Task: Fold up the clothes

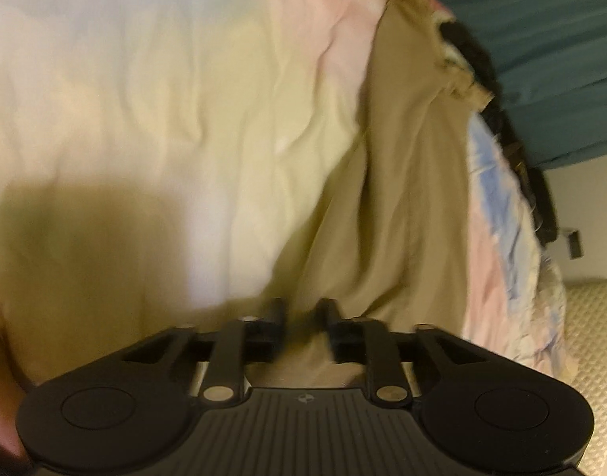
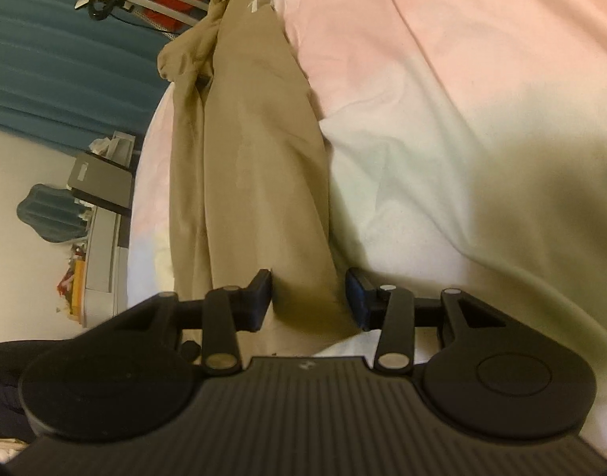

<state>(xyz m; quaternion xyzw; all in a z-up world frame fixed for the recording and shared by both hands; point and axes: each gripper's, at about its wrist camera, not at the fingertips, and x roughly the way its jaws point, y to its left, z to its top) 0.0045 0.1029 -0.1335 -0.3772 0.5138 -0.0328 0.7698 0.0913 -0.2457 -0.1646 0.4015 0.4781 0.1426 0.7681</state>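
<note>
Both tongs at the near end of the khaki garment (image 2: 256,182), ready to fold it.
Right tongs (image 2: 309,297) stand apart around its edge; left tongs (image 1: 301,317) narrow, fabric between, grip unclear.

The right tool (image 2: 309,299) straddles the near end of tan trousers (image 2: 260,182) lying lengthwise on a pastel bedsheet (image 2: 442,99), pads apart.

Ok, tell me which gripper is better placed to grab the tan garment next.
Probably the right gripper: the narrow end of the tan garment lies squarely between its open jaws. The left gripper has narrower jaws over only part of the cloth, and its view is blurred.
</note>
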